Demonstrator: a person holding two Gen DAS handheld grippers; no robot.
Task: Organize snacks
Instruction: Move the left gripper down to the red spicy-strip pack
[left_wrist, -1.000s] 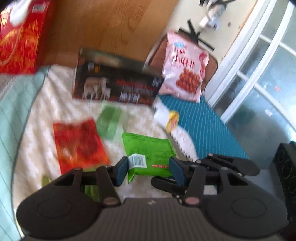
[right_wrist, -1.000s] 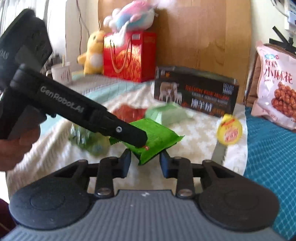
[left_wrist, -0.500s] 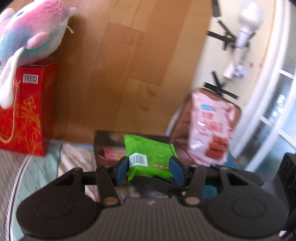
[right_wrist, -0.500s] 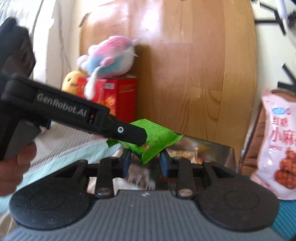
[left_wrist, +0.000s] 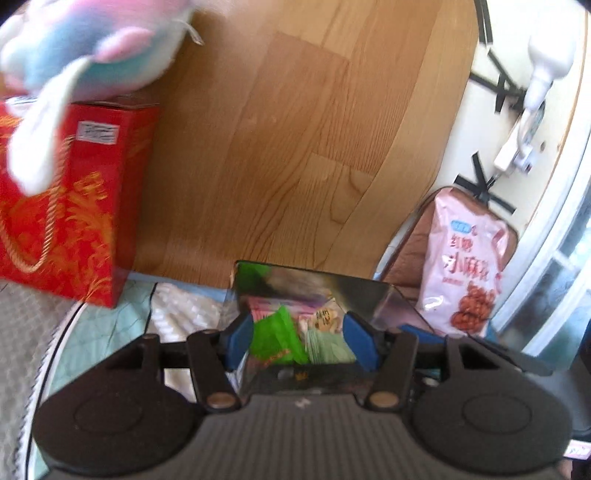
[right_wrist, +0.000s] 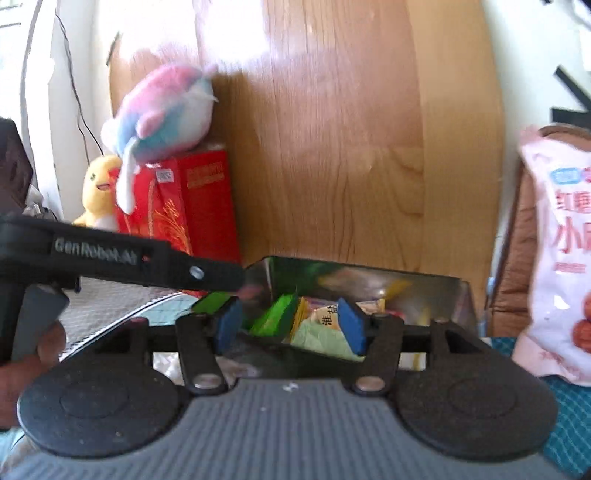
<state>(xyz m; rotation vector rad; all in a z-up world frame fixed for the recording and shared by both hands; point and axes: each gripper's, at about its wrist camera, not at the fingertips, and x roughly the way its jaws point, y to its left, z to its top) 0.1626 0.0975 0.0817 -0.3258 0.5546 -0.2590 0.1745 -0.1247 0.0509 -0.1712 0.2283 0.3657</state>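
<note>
A green snack packet (left_wrist: 275, 338) lies tilted inside the open dark box (left_wrist: 314, 275), on top of several other packets. My left gripper (left_wrist: 301, 341) hovers just over the box with its jaws opening, and neither blue pad presses on the packet. In the right wrist view the same green packet (right_wrist: 277, 314) leans in the box (right_wrist: 369, 277). My right gripper (right_wrist: 289, 325) is also opening above it and holds nothing. One black finger of the left gripper (right_wrist: 147, 258) crosses in from the left.
A red gift box (left_wrist: 74, 206) with a pink and blue plush toy (right_wrist: 166, 110) on top stands left of the box, and a yellow plush (right_wrist: 98, 192) sits behind. A large pink snack bag (left_wrist: 465, 262) leans at the right. A wooden headboard (left_wrist: 295, 147) rises behind.
Both grippers carried the green packet up from the bed to over the dark box. Their jaws have since widened and the packet has dropped into the box.
</note>
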